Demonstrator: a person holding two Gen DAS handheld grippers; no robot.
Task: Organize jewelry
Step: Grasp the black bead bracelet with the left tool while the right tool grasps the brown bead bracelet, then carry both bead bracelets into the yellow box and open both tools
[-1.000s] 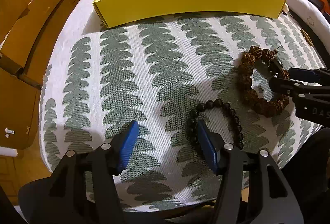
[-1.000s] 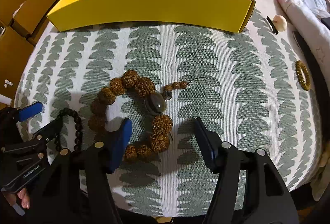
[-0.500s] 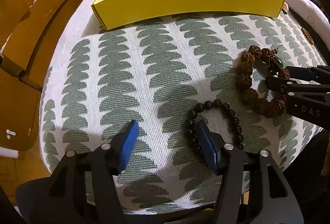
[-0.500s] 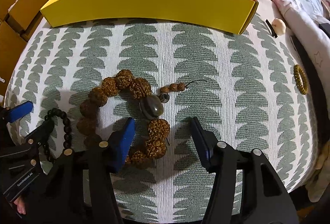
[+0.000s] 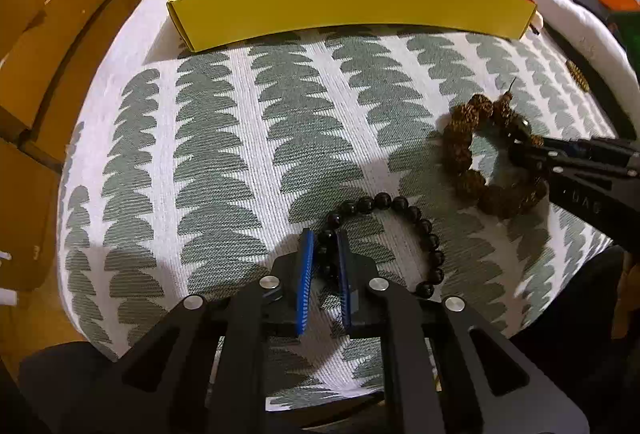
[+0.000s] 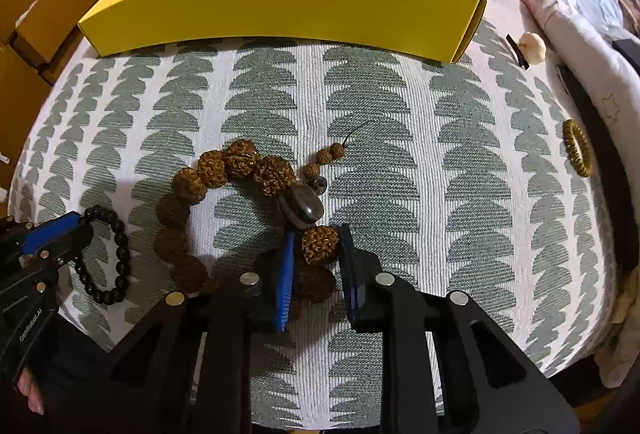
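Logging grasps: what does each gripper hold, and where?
Left gripper: black bead bracelet, its left side. Right gripper, jaws closing: brown seed bracelet, one near bead.

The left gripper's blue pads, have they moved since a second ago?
Yes. The left gripper has closed: its left pad, earlier out over the bare cloth, has swung right onto the black bead bracelet, now pinched between both pads.

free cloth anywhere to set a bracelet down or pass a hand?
Bare cloth between the yellow box and the brown bead bracelet, also right of it, short of the gold ring. Crowded near-left: black bead bracelet, left gripper, right gripper.
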